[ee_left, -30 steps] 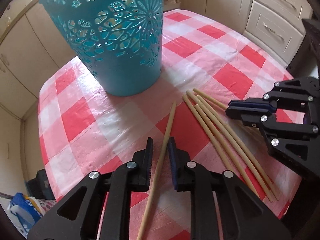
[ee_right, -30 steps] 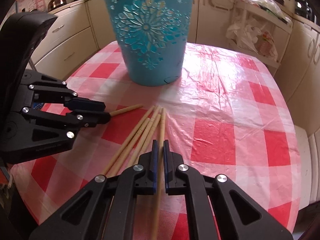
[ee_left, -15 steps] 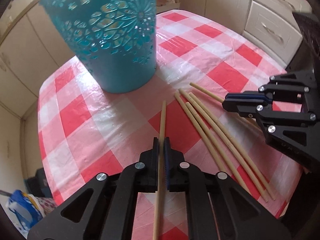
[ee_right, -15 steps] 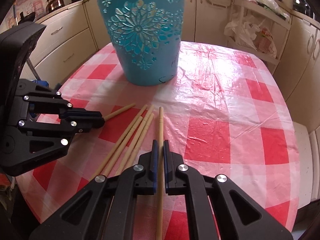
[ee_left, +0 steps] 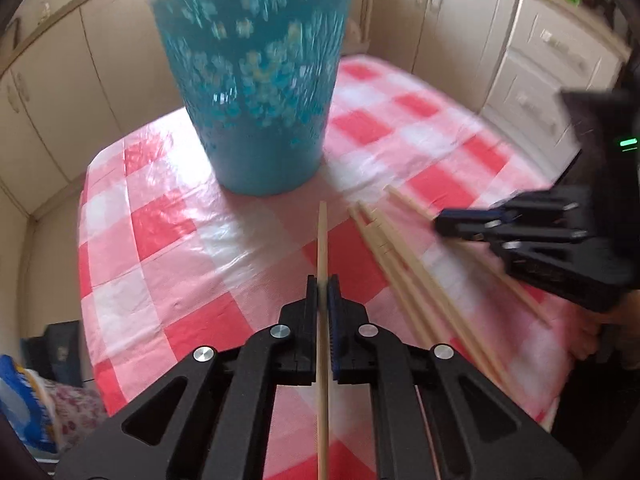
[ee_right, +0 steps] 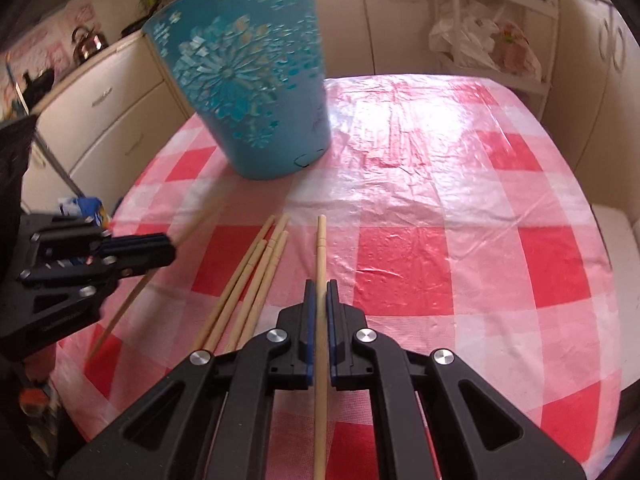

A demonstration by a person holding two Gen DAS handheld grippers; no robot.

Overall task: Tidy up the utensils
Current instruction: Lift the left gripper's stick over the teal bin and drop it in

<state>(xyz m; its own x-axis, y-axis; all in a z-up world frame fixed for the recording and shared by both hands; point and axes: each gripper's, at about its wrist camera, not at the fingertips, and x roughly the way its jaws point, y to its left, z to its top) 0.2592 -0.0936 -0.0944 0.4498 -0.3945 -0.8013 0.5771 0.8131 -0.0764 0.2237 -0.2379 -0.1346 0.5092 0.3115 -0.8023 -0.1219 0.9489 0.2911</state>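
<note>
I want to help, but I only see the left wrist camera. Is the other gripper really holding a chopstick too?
Observer: Yes. The right gripper has its jaws shut on one chopstick.
Operator: How many are loose? Mine is blurry.
Observer: Four loose chopsticks lie on the tablecloth, left of that one.
Operator: What's beside the teal bin over there?
Observer: A kettle sits on the counter to its left.

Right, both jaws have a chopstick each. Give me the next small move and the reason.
Probably lift both chopsticks and carry them toward the teal basket. The left gripper is shut on one chopstick, the right gripper on another. Four loose chopsticks lie on the checked tablecloth; the basket stands upright beyond them.
</note>
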